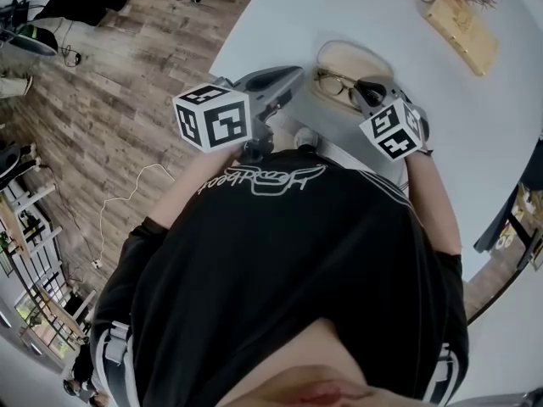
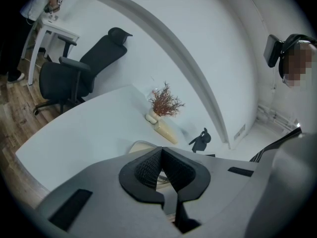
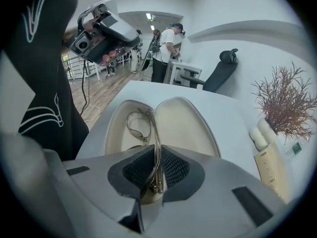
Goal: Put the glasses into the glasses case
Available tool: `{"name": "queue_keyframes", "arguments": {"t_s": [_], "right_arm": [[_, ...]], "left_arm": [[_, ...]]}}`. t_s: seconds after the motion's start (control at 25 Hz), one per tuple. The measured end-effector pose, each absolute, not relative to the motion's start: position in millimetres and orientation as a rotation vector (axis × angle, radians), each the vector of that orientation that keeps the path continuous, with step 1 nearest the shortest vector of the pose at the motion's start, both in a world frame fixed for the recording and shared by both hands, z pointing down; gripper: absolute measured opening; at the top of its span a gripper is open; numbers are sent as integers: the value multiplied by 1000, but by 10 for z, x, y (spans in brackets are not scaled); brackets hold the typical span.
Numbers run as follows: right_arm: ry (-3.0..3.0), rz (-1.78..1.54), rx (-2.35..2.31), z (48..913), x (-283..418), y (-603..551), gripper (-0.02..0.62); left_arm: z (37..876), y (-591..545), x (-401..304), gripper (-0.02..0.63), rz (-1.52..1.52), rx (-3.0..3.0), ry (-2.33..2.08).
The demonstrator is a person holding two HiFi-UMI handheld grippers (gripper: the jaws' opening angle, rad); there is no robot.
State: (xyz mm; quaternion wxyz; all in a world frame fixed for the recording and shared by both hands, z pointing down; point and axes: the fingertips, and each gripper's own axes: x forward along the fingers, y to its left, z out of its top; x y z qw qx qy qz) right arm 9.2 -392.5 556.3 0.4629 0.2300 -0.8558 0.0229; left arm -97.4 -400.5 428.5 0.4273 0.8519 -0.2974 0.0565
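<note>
Cream case: the cream oval glasses case lies open on the big white table. It is near the top middle of the head view.
Glasses: the thin gold wire glasses are folded. They sit over the left half of the open case in the right gripper view. I cannot tell if they touch the soft inside.
Right gripper: the grey right gripper has its black jaws squeezed on the folded arms of the glasses. The round lenses stick out past the tips.
Left gripper: the grey left gripper has its jaws pressed together at the tips, with nothing in them. In the head view it is just left of the case and points at the case's edge. It also shows in the upper left of the right gripper view.
Plant: a dry reddish-brown plant is at the right edge of the right gripper view. A pale yellow box lies next to it.
Chair: a black office chair is past the table on the brown wooden floor.
Shirt: the person's black shirt fills the bottom of the head view.
</note>
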Motion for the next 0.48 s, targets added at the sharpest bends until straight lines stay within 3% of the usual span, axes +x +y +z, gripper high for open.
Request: {"name": "queue_keyframes", "arguments": {"t_s": [0.48], "right_arm": [[-2147, 167, 526, 5563, 66, -3880, 29]], "left_arm": [[4337, -3903, -1075, 6, 153, 2096, -782]]}}
